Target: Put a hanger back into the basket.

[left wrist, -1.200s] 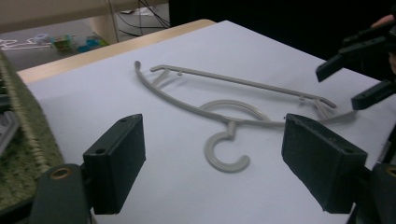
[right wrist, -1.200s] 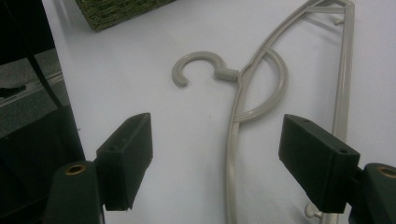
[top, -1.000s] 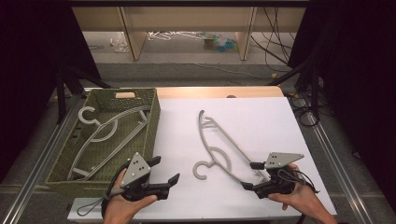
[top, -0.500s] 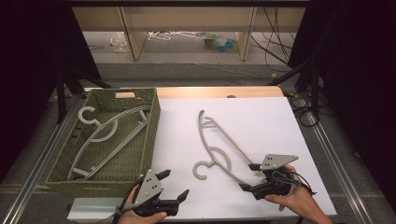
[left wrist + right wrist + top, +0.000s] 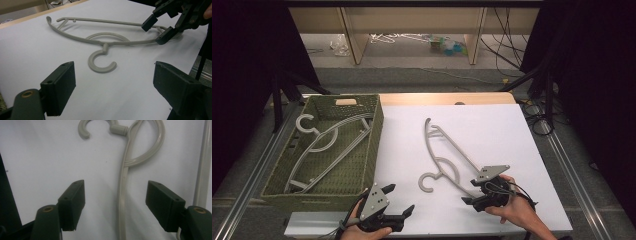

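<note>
The right hand-held gripper (image 5: 115,202) straddles the curved arm of the grey plastic hanger (image 5: 447,155) lying on the white tabletop (image 5: 492,130); its jaws, just closing, remain unclenched, pads clear of the arm.

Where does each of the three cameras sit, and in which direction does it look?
High view: above the person's side, looking forward and down on the white table, the green basket and the grey hanger; both hands show, with the left gripper and the right gripper.
Left gripper view: low over the table, between its own open jaws toward the hanger.
Right gripper view: down between its own jaws, which have just been closing, the hanger's arm between them, untouched.
Shared: all three show this hanger.
</note>
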`<state>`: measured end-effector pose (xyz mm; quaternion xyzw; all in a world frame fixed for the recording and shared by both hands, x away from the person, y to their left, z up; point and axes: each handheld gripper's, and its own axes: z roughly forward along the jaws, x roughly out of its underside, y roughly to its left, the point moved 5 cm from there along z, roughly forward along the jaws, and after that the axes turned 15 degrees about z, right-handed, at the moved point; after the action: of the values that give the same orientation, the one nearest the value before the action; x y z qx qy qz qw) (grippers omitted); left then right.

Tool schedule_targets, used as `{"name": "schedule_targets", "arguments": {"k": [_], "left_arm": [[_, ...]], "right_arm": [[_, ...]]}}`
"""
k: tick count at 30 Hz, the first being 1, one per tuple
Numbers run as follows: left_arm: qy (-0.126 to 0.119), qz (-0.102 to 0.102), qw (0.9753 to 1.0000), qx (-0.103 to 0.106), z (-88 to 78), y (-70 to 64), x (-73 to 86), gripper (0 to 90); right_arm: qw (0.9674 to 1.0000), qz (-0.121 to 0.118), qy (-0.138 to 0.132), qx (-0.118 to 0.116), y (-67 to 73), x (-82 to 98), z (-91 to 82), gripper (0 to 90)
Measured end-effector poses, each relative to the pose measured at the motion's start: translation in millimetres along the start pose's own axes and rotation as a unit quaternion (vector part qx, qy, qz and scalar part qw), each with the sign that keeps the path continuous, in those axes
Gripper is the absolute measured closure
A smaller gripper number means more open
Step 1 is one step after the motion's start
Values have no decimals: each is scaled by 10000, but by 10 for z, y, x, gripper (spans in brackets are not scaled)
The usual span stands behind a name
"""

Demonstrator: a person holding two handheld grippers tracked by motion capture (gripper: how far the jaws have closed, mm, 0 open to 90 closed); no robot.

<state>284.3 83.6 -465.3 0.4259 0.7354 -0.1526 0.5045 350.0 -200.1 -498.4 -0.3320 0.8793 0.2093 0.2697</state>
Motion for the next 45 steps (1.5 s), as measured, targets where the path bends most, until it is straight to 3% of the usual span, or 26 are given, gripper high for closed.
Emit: {"name": "schedule_targets", "arguments": {"k": [3, 10, 13, 18, 22, 24, 29, 35, 42, 45], "left_arm": [[-44, -13, 10000, -17, -1, 1, -9, 182], [-87, -14, 10000, -18, -3, 13, -11, 182], [-63, -32, 10000, -43, -9, 20, -9, 182], [-49, -30, 10000, -53, -3, 19, -3, 185], [-51, -27, 10000, -46, -2, 23, -2, 185], [-50, -21, 10000, -46, 0, 24, -1, 185], [-23, 21, 10000, -58, 5, 30, 5, 187], [-21, 36, 10000, -74, 3, 44, 9, 189], [9, 60, 9999, -121, 10, 53, 27, 195], [53, 154, 9997, -155, 9, 74, 38, 203]], "right_arm": [[9999, -27, 112, 16, -19, -7, 42, 387], [9990, 196, 390, 24, -51, -37, 145, 514], [9985, 155, 516, 9, -39, -48, 176, 567], [9974, 132, 685, 173, -37, -53, 224, 643], [9967, 144, 750, 291, -43, -77, 242, 689], [9960, 280, 774, 348, -45, -90, 253, 707], [9961, 231, 762, 391, -58, -97, 265, 733], [9954, 405, 745, 442, -74, -99, 258, 808], [9956, 399, 806, 260, -94, -101, 215, 812], [9961, 388, 789, 33, -86, -100, 136, 813]]}}
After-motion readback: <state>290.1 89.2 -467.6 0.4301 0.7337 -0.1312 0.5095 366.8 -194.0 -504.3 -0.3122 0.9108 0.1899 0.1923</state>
